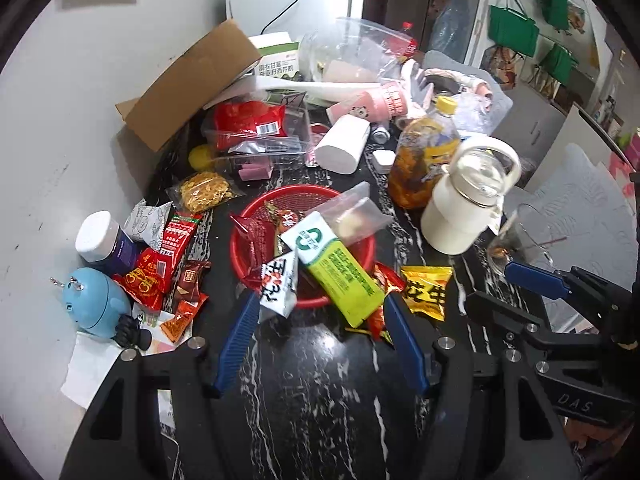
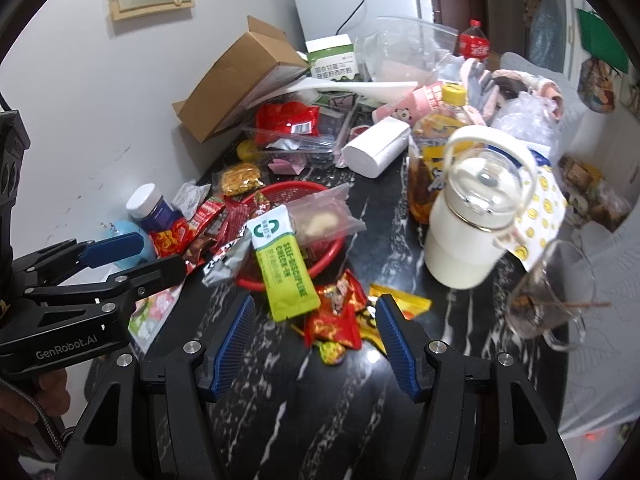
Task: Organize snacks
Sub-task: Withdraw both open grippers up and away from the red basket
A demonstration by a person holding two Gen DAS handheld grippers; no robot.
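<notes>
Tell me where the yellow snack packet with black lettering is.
In the left wrist view, the yellow packet lies on the black marble table, right of the red basket.

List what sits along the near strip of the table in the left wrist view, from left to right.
Blue round gadget → red snack packs → red basket → yellow peanut packet → cream jug → glass mug.

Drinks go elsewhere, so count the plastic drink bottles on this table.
2. A yellow-capped tea bottle stands behind the cream flask; a red-capped cola bottle stands at the far end, behind clear bags. Clutter may hide more.
</notes>
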